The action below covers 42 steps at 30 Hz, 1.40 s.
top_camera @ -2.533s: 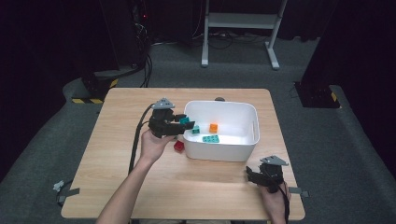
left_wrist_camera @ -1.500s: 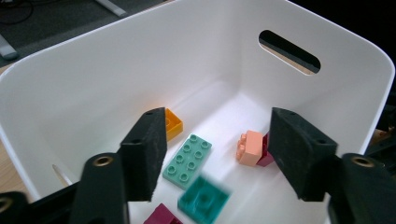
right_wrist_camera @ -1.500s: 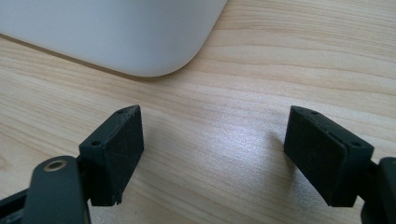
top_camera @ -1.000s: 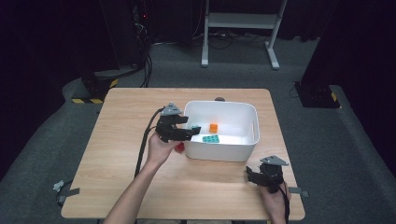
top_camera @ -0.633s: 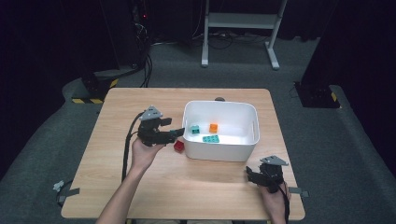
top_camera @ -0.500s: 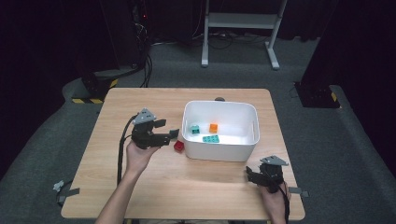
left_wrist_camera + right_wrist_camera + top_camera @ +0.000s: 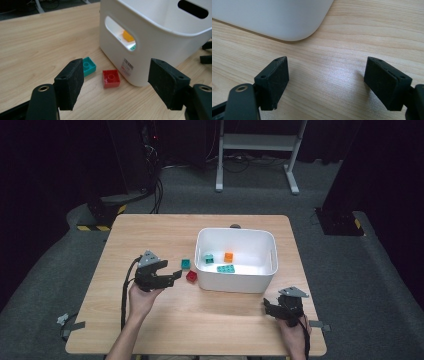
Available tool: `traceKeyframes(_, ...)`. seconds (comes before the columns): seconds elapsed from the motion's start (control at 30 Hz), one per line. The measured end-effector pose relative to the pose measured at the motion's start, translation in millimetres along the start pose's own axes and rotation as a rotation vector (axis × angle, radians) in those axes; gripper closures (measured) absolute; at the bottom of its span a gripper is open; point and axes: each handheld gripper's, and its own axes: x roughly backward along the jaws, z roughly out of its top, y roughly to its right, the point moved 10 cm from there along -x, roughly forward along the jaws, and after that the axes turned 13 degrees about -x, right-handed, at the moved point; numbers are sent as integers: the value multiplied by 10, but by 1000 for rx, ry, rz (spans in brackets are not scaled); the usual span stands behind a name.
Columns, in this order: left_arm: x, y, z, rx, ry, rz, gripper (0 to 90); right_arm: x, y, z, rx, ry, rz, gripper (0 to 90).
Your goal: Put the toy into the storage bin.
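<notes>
The pale wood-grain laminate table has a matte surface with fine straight grain. A white glossy plastic bin with rounded corners and oval handle slots stands on it right of centre. A small square red plastic brick with one round stud lies flat on the table, just beside the bin's near wall, apart from it by a thin gap. A small square teal plastic brick of the same one-stud shape lies just beside the red one, not touching. Inside the bin: an orange brick, a teal cube brick and a flat teal studded plate. My left claw is spread wide, with black matte rectangular pads facing each other; it holds nothing and touches nothing, and the red brick sits ahead between the pads' line of sight. My right claw is also wide apart and empty, low over bare table near the bin's rounded corner.
</notes>
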Motion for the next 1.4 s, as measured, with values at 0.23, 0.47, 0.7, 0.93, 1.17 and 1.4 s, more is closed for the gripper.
traceKeyframes(0.23, -187, 21, -144, -17, -50, 13, 293, 0, 0, 0, 0, 0, 0, 201)
traceKeyframes(0.47, -388, 67, -255, -32, -95, 22, 301, 0, 0, 0, 0, 0, 0, 201)
traceKeyframes(0.7, -582, 58, -359, -8, -130, 16, 305, 0, 0, 0, 0, 0, 0, 201)
traceKeyframes(0.93, -731, 54, -421, -22, -151, 34, 318, 0, 0, 0, 0, 0, 0, 201)
traceKeyframes(1.17, -829, 64, -450, -20, -154, 35, 335, 0, 0, 0, 0, 0, 0, 201)
traceKeyframes(1.4, -947, 79, -524, -28, -177, 31, 361, 0, 0, 0, 0, 0, 0, 201)
